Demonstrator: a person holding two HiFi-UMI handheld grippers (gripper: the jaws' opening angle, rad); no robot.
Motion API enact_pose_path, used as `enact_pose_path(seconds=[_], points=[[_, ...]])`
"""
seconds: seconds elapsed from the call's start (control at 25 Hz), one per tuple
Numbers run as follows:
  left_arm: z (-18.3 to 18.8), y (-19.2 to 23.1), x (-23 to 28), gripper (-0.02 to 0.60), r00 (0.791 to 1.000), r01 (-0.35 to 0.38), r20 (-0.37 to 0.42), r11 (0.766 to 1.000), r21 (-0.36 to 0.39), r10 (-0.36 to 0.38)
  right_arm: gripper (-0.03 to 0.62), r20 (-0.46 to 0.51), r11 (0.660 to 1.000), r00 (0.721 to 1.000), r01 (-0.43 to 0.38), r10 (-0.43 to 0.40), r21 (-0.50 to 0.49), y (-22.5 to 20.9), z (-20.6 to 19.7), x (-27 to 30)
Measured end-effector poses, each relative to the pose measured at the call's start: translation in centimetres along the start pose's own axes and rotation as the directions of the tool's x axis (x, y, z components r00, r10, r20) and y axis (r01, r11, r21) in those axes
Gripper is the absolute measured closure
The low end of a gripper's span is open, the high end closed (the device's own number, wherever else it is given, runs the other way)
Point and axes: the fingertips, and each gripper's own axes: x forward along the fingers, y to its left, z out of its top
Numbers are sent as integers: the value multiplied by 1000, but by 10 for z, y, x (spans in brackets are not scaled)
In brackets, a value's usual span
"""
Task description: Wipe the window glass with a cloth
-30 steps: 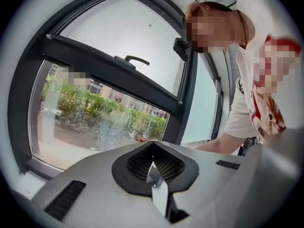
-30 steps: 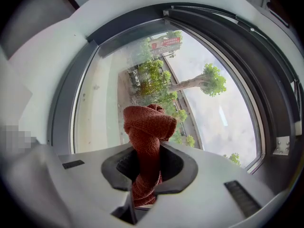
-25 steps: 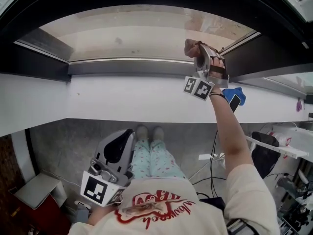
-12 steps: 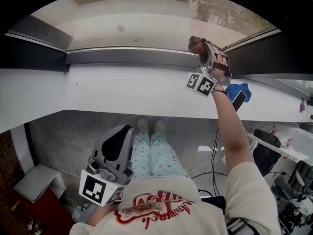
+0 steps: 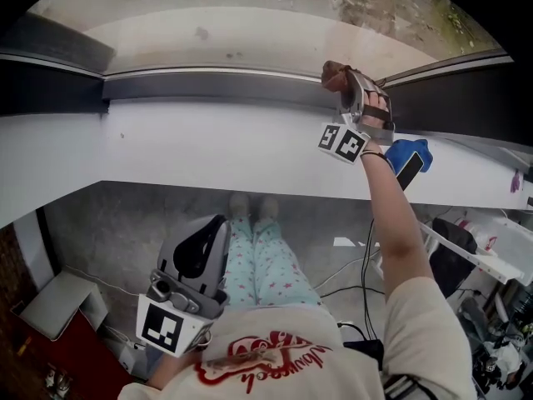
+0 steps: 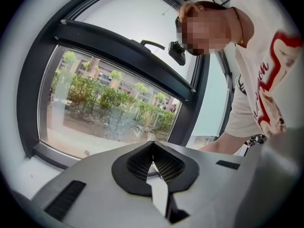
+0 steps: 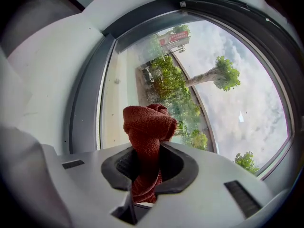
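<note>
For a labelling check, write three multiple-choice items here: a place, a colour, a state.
1. Where is the right gripper?
A. by the person's waist
B. up at the window frame
C. on the floor
2. What colour is the cloth?
A. blue
B. white
C. rust red
3. How is the left gripper?
A. shut, empty
B. wide open
C. shut on the cloth
Answers:
1 B: the head view shows it raised at the frame.
2 C: the right gripper view shows it.
3 A: its jaws meet, nothing between.
</note>
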Motion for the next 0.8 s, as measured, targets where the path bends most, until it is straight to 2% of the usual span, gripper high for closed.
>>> enact_pose_path(seconds=[0.16,0.28,0.48,0.6,0.8], points=[[-12,8,5,560,999,-22,-33,999,-37,21,525,10,1000,1000,-4,4,-4,15,-4,7],[-21,15,7,560,996,-47,-75,996,-74,42,525,0,999,999,-41,41,-22,34,-8,15],[-22,23,5,560,995,-65,-83,996,-61,59,523,-35,996,995,-95,95,-2,59,-13,24],[-15,29,6,560,997,-66,-34,998,-23,65,522,-44,994,993,-109,109,1,68,-14,28],[-31,24,-1,560,994,-78,-84,995,-63,73,522,-44,989,989,-143,142,-25,81,-17,32]])
